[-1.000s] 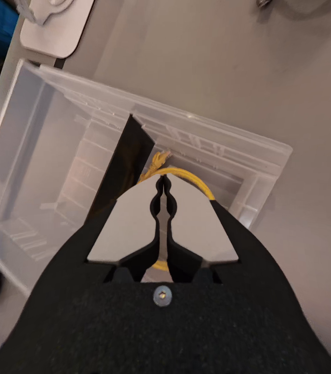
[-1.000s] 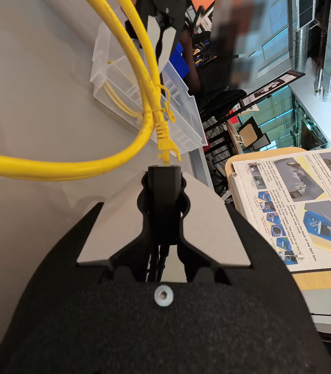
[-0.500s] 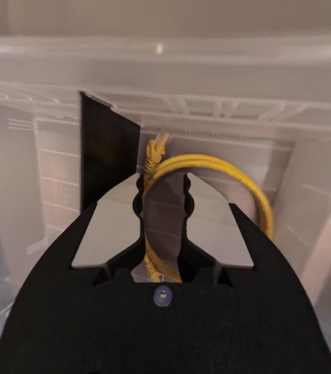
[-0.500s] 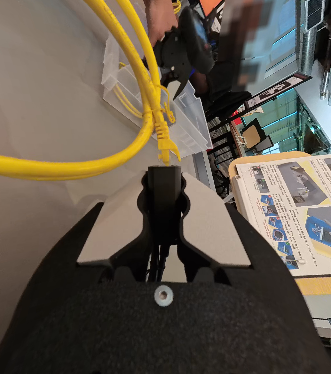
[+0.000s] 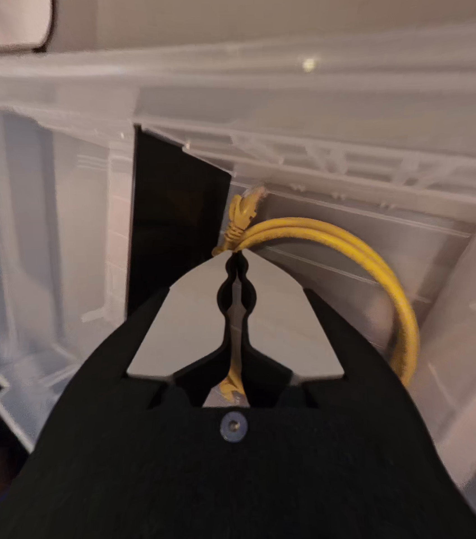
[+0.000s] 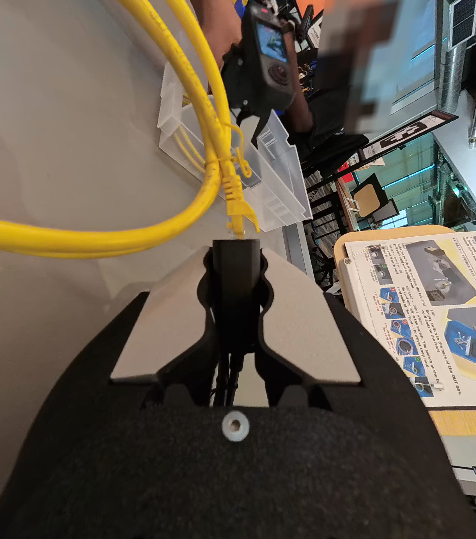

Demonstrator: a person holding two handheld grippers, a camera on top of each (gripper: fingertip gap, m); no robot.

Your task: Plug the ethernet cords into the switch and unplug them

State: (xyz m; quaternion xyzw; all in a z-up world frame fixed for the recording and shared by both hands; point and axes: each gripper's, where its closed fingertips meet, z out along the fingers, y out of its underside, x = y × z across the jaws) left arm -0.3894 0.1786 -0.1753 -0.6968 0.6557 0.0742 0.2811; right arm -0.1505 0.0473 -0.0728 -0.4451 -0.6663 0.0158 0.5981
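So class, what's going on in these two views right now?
A person works two handheld grippers. The right gripper clamps a black switch, with a yellow cord plugged into its front. The left gripper is reaching into a clear bin, its jaws closed at a second coiled yellow cord beside a black divider. Whether it actually pinches that cord is unclear.

A white laminated instruction sheet (image 6: 423, 315) with printed text and small photos lies right of the right gripper (image 6: 236, 262). A black-and-white framed sign (image 6: 405, 135) stands beyond it. Neither wording is reproduced here.
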